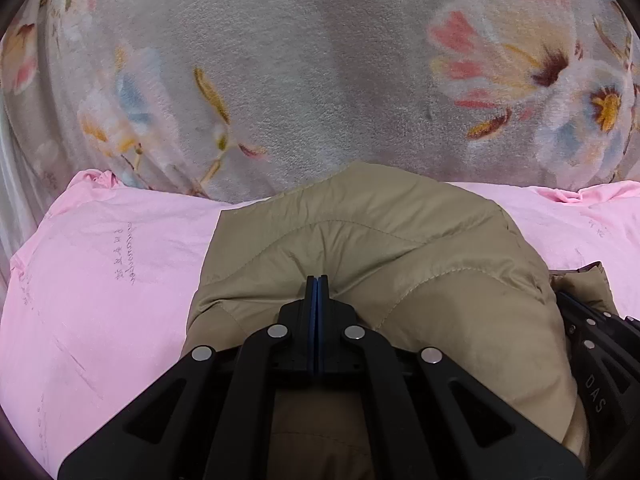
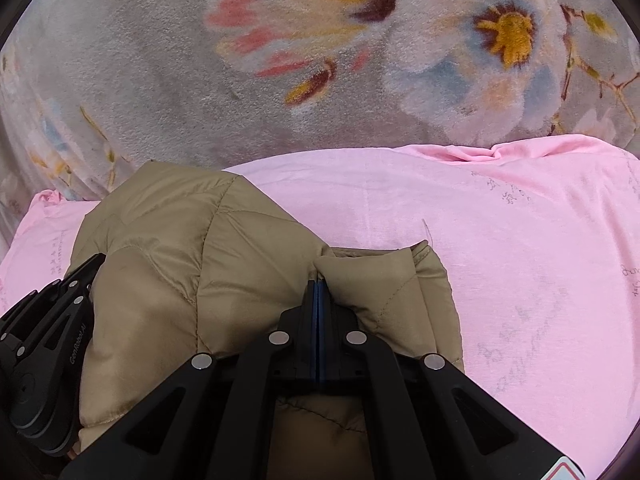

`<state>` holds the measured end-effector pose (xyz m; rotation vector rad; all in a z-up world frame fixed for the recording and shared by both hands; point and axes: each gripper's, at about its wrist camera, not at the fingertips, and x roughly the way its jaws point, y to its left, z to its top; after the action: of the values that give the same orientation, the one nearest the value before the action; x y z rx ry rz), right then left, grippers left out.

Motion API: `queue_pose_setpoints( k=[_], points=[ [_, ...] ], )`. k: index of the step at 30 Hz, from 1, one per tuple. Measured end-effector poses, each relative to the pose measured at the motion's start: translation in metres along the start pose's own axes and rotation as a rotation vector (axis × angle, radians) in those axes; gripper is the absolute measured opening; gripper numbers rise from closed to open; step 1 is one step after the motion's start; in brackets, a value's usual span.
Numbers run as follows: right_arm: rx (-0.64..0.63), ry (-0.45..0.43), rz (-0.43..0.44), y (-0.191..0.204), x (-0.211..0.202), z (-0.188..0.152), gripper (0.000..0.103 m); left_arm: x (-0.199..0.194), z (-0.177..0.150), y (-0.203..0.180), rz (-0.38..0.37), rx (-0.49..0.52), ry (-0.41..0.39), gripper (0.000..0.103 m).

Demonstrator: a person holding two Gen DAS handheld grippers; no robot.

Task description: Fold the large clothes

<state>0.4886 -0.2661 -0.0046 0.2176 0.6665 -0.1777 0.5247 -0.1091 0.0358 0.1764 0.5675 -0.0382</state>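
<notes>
A tan quilted jacket [image 1: 380, 240] lies bunched on a pink sheet [image 1: 100, 280]. My left gripper [image 1: 317, 280] is shut on a pucker of the jacket's fabric, and creases radiate from its tips. In the right wrist view the same jacket [image 2: 160, 248] is heaped at the left. My right gripper [image 2: 318, 285] is shut on a raised fold near its stitched edge [image 2: 432, 280]. Each gripper's black body shows in the other's view: the right one [image 1: 596, 360] at the jacket's right side, the left one [image 2: 48, 320] at its left. The jacket's lower part is hidden under the grippers.
The pink sheet [image 2: 520, 260] spreads widely to the right of the jacket and also to its left. Beyond it hangs or lies a grey fleece blanket with large flower prints [image 1: 300, 60] [image 2: 160, 60], filling the far side.
</notes>
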Motion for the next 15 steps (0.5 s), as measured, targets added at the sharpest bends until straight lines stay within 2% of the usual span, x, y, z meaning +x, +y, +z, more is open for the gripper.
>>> queue_pose_setpoints(
  k=[9,12,14,15],
  points=[
    [0.016,-0.015,-0.008,-0.003,0.000,0.002,0.000,0.002,0.003,-0.003,-0.011,0.011,-0.018,0.000],
    [-0.002,-0.028,0.003,-0.002,-0.020,0.002,0.000,-0.005,0.002,0.001,-0.002,0.007,-0.020,0.000],
    [-0.021,-0.067,0.027,0.003,-0.059,-0.006,0.001,-0.020,-0.001,0.009,0.018,0.014,-0.010,0.012],
    [-0.042,-0.078,0.040,0.006,-0.077,-0.013,0.002,-0.033,-0.005,0.016,-0.004,0.001,-0.012,0.015]
  ],
)
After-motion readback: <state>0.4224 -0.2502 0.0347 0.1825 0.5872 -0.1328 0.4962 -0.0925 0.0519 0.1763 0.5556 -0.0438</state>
